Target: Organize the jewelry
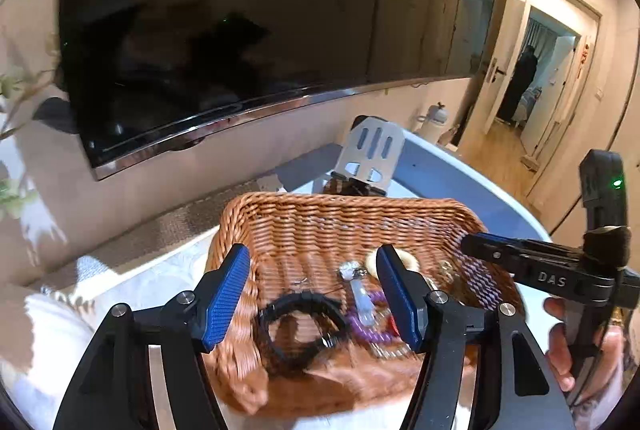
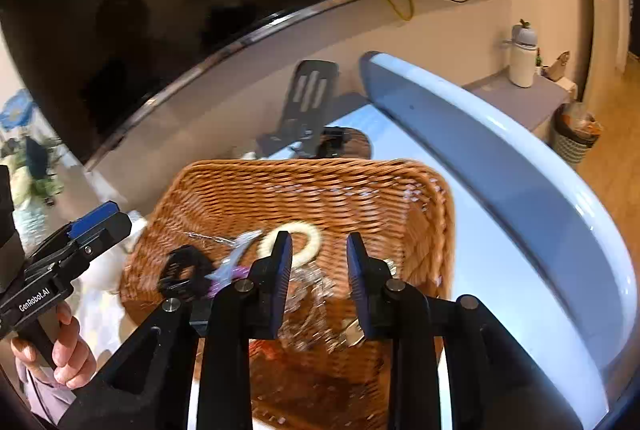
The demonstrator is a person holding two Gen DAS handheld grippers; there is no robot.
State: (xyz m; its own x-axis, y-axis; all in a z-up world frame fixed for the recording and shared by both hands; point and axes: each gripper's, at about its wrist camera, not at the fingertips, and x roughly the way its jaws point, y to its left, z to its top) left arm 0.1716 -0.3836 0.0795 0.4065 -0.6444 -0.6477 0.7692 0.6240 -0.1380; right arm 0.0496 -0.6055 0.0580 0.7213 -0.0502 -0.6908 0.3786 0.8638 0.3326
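Note:
A wicker basket (image 1: pixel 320 214) (image 2: pixel 280 182) sits on a white table and holds a jumble of jewelry. In it lie a black bracelet (image 1: pixel 300 330) (image 2: pixel 184 270), purple beads (image 1: pixel 368 326) (image 2: pixel 236 274), a clear pendant (image 1: pixel 362 298), a cream ring (image 1: pixel 412 262) (image 2: pixel 308 234) and a clear beaded bracelet (image 2: pixel 316 294). My left gripper (image 1: pixel 314 294) hovers open over the basket's left half, the black bracelet below its gap. Over the right half my right gripper (image 2: pixel 320 270) stands open with a narrower gap, above the clear bracelet. Neither gripper's pads press on anything.
A large dark TV (image 1: pixel 220 30) hangs on the wall behind. A metal phone stand (image 1: pixel 372 154) (image 2: pixel 308 94) stands past the basket. The table's raised pale rim (image 2: pixel 500 166) curves along the right. A white bottle (image 2: pixel 524 58), a waste basket (image 2: pixel 576 138) and a person in a far doorway (image 1: pixel 520 82) are beyond.

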